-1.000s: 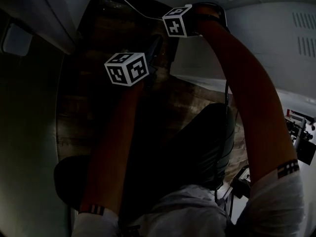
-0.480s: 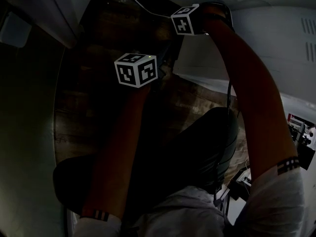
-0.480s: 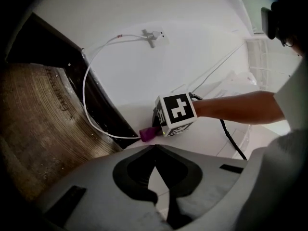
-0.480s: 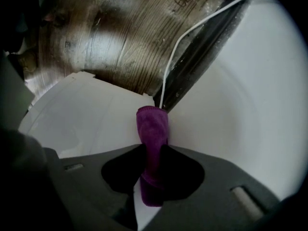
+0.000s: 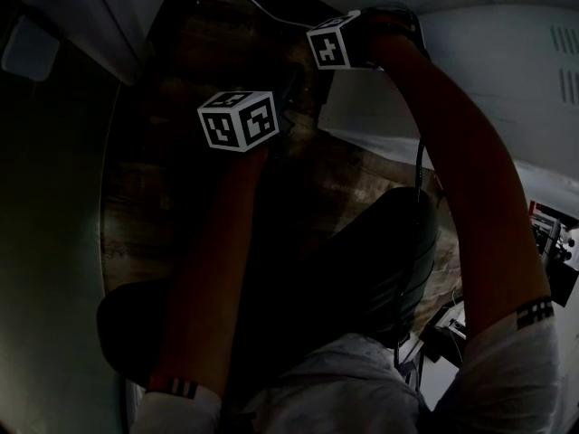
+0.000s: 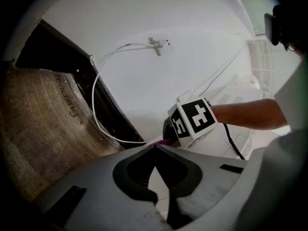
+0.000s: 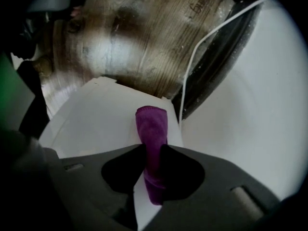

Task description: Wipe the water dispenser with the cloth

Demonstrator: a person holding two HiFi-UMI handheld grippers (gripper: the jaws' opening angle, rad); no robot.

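Note:
In the right gripper view my right gripper (image 7: pixel 153 149) is shut on a purple cloth (image 7: pixel 151 124). The cloth's free end lies on the white top of the water dispenser (image 7: pixel 96 124), close to its far edge. In the dark head view the right gripper's marker cube (image 5: pixel 330 43) is over the dispenser's white body (image 5: pixel 398 107). My left gripper (image 6: pixel 155 146) is shut with nothing in it and hangs just left of the right one, over the floor. A sliver of the cloth (image 6: pixel 162 141) shows under the right gripper's cube (image 6: pixel 192 121).
A thin white cable (image 6: pixel 103 66) runs down the white wall (image 6: pixel 159 23) behind the dispenser. Wood-grain floor (image 7: pixel 134 32) lies to the left and below. The person's dark trousers (image 5: pixel 362 269) fill the lower middle of the head view. Small equipment (image 5: pixel 552 242) sits at the right edge.
Both marker cubes drifted a little right, then back left; the right one now sits slightly lower. The cloth stays held in the right gripper.

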